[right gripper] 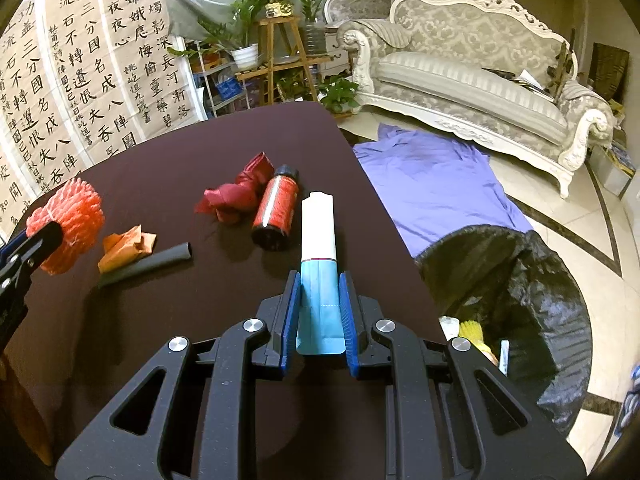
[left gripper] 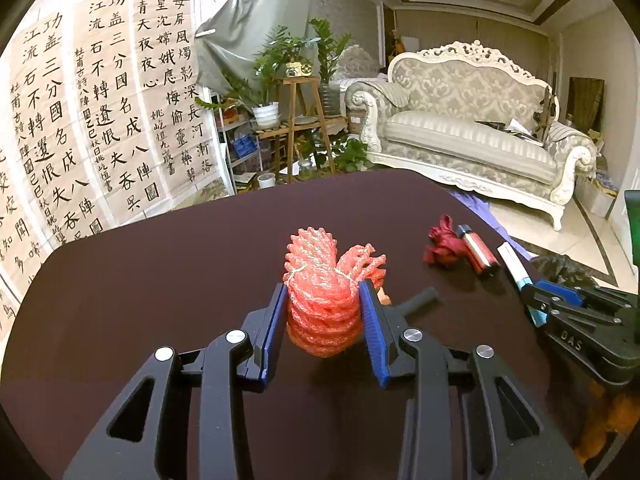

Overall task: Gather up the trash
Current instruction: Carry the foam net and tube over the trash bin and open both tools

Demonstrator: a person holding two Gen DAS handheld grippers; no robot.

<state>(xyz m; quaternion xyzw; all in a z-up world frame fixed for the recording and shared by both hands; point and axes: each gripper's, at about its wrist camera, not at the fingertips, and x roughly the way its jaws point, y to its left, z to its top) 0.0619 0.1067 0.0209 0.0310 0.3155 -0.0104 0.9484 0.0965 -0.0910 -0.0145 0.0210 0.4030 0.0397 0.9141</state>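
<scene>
Left wrist view. The left gripper (left gripper: 324,316) is clamped on a wad of red foam netting (left gripper: 326,300), blue pads pressed into both flanks so the mesh bulges above and below them. The wad looks light and springy, a ribbed tube crushed into folds, with loose loops at the top. It sits clear of the dark table (left gripper: 140,300), by the look of it. Further right on the tabletop lie a crumpled dark red wrapper (left gripper: 442,246) and a red canister (left gripper: 478,252) with a black cap, touching each other. The right gripper (left gripper: 532,300) shows at the right edge with a slim pack in it.

Right wrist view. The right gripper (right gripper: 320,300) is closed on a flat blue-and-white packet (right gripper: 318,248), held at its blue end; the white end sticks straight out ahead along the fingers. The packet looks thin and stiff, slightly cupped. The black-lined trash bin (right gripper: 520,280) stands open on the floor, off the table's right edge, lower than the gripper and to its right. Yellow and white scraps already lie inside.

Judgement: the right hand is much the nearer to the bin; the left must cross the table. An orange scrap (right gripper: 126,246) and a black tube (right gripper: 148,264) remain on the table.
</scene>
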